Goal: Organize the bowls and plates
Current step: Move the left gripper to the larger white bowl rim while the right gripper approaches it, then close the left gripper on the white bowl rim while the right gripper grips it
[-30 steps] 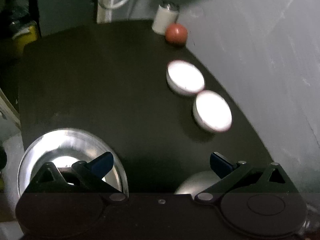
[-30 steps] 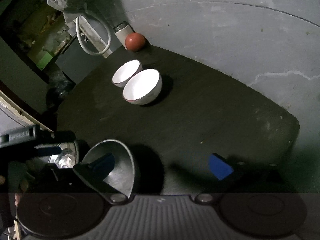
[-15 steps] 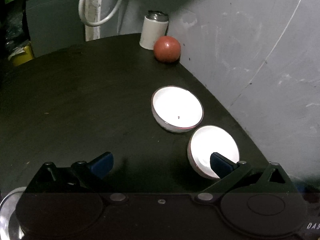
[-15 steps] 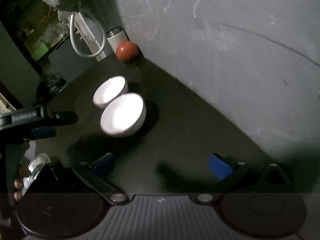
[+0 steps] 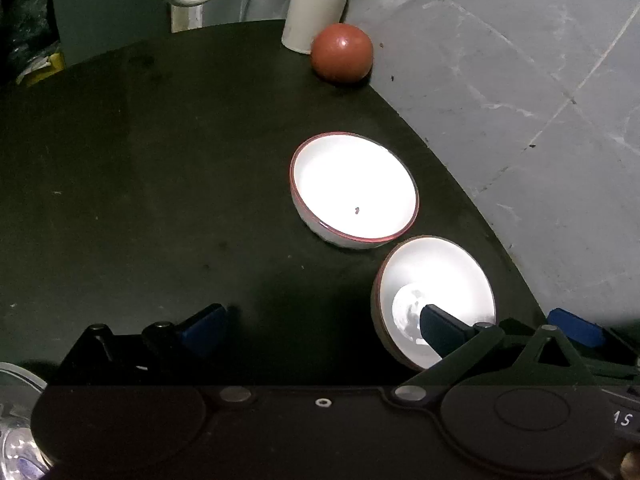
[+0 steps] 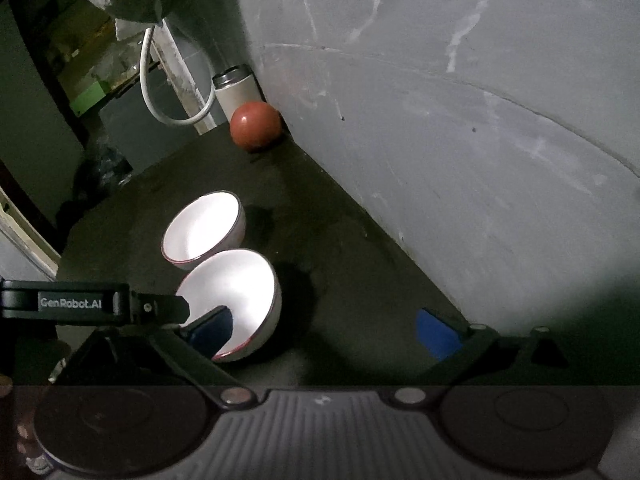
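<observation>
Dark, matte round tabletop (image 5: 140, 184) shoved up against a scuffed grey wall (image 6: 460, 140), lighting pretty dim. Closest to the grippers is a glossy white ceramic bowl with a thin red rim (image 5: 436, 292), round so no real long axis, mouth tipped a bit toward the left camera rather than straight up. Left gripper (image 5: 320, 326) has its blue-padded fingers spread wide, right pad (image 5: 440, 330) poking over that bowl's rim; can't tell if it touches. Right gripper (image 6: 324, 330) is spread wide too, its left pad (image 6: 212, 332) over the same bowl. Second matching white bowl (image 5: 354, 190) sits upright, touching or nearly touching the first. Further back by the wall: smooth reddish-brown ball (image 5: 341, 54) next to a white cylindrical canister with a metal top (image 5: 314, 10). Shiny steel dish edge (image 5: 16, 420) at bottom left.
</observation>
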The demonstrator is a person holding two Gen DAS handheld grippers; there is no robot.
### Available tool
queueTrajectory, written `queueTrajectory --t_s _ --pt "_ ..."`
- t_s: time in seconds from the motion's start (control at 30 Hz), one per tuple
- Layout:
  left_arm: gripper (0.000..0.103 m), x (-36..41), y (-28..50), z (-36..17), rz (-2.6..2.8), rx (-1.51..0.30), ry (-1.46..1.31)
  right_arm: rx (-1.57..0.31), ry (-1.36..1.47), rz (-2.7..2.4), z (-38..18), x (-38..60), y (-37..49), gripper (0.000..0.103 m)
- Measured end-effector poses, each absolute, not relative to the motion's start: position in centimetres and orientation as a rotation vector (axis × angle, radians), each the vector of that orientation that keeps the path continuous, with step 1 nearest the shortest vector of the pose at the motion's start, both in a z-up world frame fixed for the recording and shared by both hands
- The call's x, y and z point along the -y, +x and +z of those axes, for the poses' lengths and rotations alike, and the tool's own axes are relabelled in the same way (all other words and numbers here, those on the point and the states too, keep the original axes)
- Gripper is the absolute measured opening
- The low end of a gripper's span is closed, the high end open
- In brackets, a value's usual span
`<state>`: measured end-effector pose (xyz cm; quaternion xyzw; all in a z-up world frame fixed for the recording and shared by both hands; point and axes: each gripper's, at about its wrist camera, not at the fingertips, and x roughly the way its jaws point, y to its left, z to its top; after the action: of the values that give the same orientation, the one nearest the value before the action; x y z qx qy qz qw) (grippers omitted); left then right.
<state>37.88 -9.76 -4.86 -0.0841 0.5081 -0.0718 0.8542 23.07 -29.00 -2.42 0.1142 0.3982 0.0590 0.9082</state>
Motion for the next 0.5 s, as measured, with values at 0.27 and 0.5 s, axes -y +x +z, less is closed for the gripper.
queueTrajectory --t_s 0.27,0.5 --pt "0.095 10.1 38.1 -5.1 -0.143 -1.065 -0.181 -0.834 0.225 0.144 -3.0 28.5 24.3 0.086" --pt "0.074 10.2 38.3 -5.1 -0.162 -1.069 -0.204 -0.855 0.209 0.163 -3.1 27.8 25.5 0.056"
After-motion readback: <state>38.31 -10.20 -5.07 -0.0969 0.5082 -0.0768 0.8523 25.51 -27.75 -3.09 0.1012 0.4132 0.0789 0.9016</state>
